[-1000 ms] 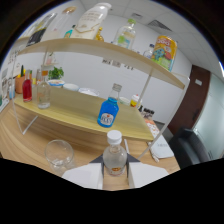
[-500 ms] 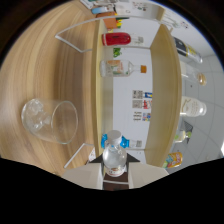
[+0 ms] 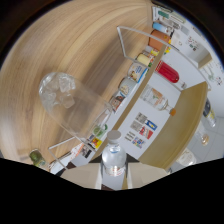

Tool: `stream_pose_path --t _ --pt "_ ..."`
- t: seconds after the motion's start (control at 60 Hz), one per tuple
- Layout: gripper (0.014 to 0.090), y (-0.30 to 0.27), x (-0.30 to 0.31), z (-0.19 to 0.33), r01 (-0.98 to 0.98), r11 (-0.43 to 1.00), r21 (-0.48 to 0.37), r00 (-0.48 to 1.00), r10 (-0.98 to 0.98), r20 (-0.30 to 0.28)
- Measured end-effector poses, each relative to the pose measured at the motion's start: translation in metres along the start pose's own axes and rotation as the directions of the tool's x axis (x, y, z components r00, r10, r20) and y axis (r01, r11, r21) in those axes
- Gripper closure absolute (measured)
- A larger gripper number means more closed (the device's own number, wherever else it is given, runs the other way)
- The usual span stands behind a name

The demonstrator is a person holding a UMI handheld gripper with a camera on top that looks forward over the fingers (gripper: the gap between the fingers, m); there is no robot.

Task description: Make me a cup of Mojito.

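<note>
Your tool (image 3: 113, 172) is closed on a small clear bottle (image 3: 113, 159), both fingers pressing its sides, its pale cap (image 3: 114, 135) pointing away from you along the fingers. The whole view is rolled far over, so judge the bottle as tipped well off upright, its long axis running roughly along the desk (image 3: 70, 45) rather than standing on it. The glass (image 3: 62, 97) you need lies ahead of the fingers and off to one side of the cap, resting on the wooden desk with ice cubes (image 3: 59, 91) piled inside. It is clear, wide-mouthed and apart from the bottle. The cap appears to be on, so nothing can pour yet. Beyond the bottle, a shelf (image 3: 140, 75) along the desk's far edge carries cans and a red bottle (image 3: 167, 72).
</note>
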Motion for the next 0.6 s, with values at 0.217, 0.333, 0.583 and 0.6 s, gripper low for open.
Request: stream_pose_path --t 0.217,0.333,0.583,0.6 --pt "0.0712 0.012 0.020 -0.006 -0.285 0.958 0.008 0.958 0.285 -0.012" --pt "0.0708 0.035 0.040 -0.020 -0.654 0.757 0.017 0.756 0.654 -0.014" --pt "0.0706 0.055 0.022 -0.038 -0.998 -0.056 0.022 -0.052 0.991 0.124" --pt "0.0707 0.055 0.017 -0.037 -0.994 -0.106 0.013 -0.104 0.986 0.130"
